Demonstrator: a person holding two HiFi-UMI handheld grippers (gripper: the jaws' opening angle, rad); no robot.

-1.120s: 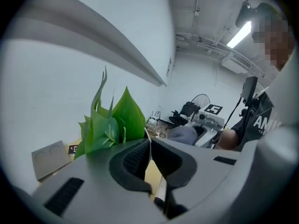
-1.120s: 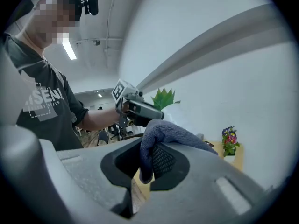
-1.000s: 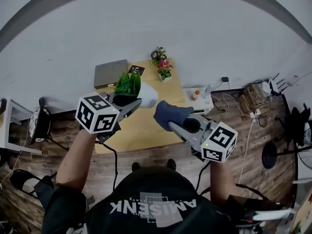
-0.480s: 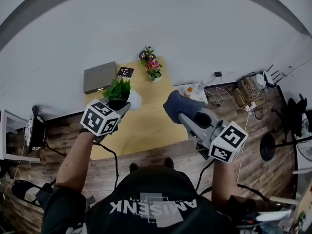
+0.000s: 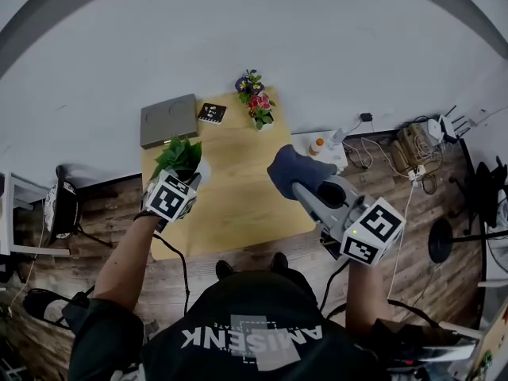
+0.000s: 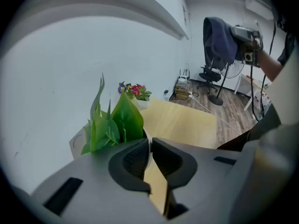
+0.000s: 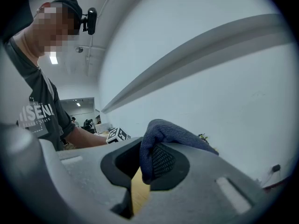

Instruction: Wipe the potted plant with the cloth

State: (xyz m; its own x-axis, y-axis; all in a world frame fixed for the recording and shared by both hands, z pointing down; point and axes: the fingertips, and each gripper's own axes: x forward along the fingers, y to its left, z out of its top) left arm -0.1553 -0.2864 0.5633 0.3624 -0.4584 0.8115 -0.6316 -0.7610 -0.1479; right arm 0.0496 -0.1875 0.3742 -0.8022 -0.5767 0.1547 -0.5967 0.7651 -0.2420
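Note:
The potted plant point(image 5: 179, 155), green leaves in a white pot, stands at the left side of the wooden table point(image 5: 238, 197). My left gripper point(image 5: 193, 179) points steeply down at it. In the left gripper view the leaves point(image 6: 114, 125) rise just left of my left gripper point(image 6: 149, 146). Its jaws have just been opening a little; only a thin slit shows, with the pot's rim in it. My right gripper point(image 5: 298, 187) hangs over the table's right side, shut on the dark blue cloth point(image 5: 290, 171). In the right gripper view the cloth point(image 7: 173, 134) drapes over the right gripper point(image 7: 147, 160).
A flat grey box point(image 5: 168, 120), a small black card point(image 5: 212, 113) and a little flower pot point(image 5: 255, 101) sit along the table's far edge by the wall. A white unit with an orange bottle point(image 5: 319, 145) and cables lie on the floor at right. A chair point(image 5: 59, 205) stands at left.
My left gripper has come down and leftward with the plant, from held up in the air to the table's left side. My right gripper has carried the cloth to the right.

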